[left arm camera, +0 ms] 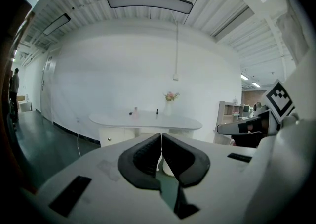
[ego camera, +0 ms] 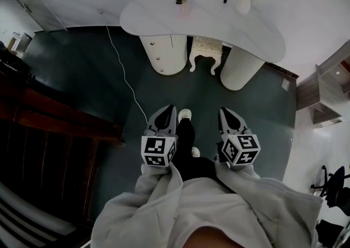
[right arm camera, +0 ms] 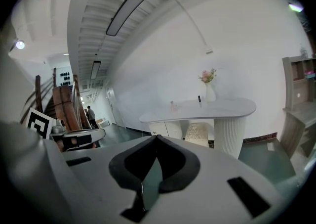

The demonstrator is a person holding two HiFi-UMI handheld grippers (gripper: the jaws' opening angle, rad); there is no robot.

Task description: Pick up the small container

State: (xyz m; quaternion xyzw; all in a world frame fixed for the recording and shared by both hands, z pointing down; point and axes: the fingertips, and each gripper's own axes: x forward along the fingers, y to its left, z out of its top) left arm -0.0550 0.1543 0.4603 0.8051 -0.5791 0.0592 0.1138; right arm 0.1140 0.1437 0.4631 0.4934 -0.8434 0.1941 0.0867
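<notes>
Head view: the left gripper (ego camera: pixel 168 111) and right gripper (ego camera: pixel 226 113) are hanging at lower centre. The small container (ego camera: pixel 185 6) is sitting on the white table (ego camera: pixel 153 14) at top centre, well apart, so the pickup is not yet beginning.

Left gripper view: the jaws are pressing together, empty, and open floor (left arm camera: pixel 37 141) is stretching ahead.

Right gripper view: the jaws are likewise meeting, holding nothing, and the table's rounded edge is facing them at mid-frame.

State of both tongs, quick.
Left tongs: closed, holding nothing.
Right tongs: closed, holding nothing.
</notes>
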